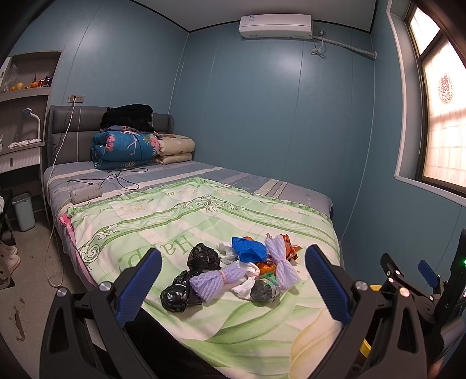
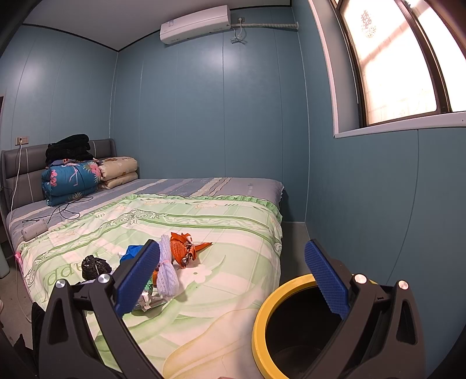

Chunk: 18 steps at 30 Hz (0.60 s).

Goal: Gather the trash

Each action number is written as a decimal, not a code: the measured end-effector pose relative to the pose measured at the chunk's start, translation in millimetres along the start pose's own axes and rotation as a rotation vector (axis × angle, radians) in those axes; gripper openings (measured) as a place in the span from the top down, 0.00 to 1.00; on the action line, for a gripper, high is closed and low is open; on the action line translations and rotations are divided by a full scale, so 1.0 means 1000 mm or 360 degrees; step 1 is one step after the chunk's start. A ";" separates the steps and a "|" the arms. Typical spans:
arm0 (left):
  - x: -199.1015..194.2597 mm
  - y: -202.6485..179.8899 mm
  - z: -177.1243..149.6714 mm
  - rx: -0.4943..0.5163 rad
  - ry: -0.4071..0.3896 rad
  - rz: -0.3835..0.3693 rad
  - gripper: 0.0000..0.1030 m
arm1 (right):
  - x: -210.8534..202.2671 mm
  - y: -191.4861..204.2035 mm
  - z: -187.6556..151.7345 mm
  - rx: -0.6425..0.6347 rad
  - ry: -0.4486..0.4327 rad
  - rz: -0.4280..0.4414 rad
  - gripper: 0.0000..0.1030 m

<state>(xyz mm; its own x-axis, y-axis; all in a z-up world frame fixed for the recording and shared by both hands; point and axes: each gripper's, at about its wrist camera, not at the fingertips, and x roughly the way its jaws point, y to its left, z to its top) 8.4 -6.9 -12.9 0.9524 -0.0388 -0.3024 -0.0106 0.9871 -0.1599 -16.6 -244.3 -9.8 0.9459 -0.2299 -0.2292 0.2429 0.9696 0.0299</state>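
Trash lies in one loose heap (image 1: 241, 271) on the green bedspread (image 1: 163, 227), near the foot of the bed, and none of it is collected yet. The left claw (image 1: 233, 284) hangs just in front of the heap with its jaws wide and nothing between them.

At the left side of the heap are the crumpled black bags (image 1: 186, 280). I think they can slip out of a shallow grip, because the film is thin and glossy. The purple foam nets (image 1: 217, 280) beside them are soft and springy, so a closing claw may catch the bedspread together with them and drag it. The orange wrapper (image 2: 183, 247), at the right edge of the heap, is light; a push from a finger could send it off the bed.

Further right, the right claw (image 2: 233, 284) is also wide and holds nothing. It hovers partly over the yellow-rimmed bin (image 2: 262, 323), which stands beside the bed. A drop released too early would probably fall on the floor between bed and bin.

For writing: the bedspread shows the word "Happy", seen upside down. The white air conditioner (image 1: 275, 26) has a small label that I cannot read. The window (image 1: 442, 122) carries a red paper ornament.
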 end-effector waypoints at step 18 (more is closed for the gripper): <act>-0.003 0.006 -0.001 -0.0009 0.0007 -0.0012 0.08 | 0.002 0.002 0.000 0.0015 0.0009 -0.0002 0.08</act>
<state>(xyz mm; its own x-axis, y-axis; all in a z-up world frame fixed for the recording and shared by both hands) 5.0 -1.2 -14.3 0.9512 -0.0470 -0.3051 -0.0050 0.9859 -0.1675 -14.6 -243.1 -10.3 0.9443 -0.2304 -0.2349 0.2459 0.9685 0.0388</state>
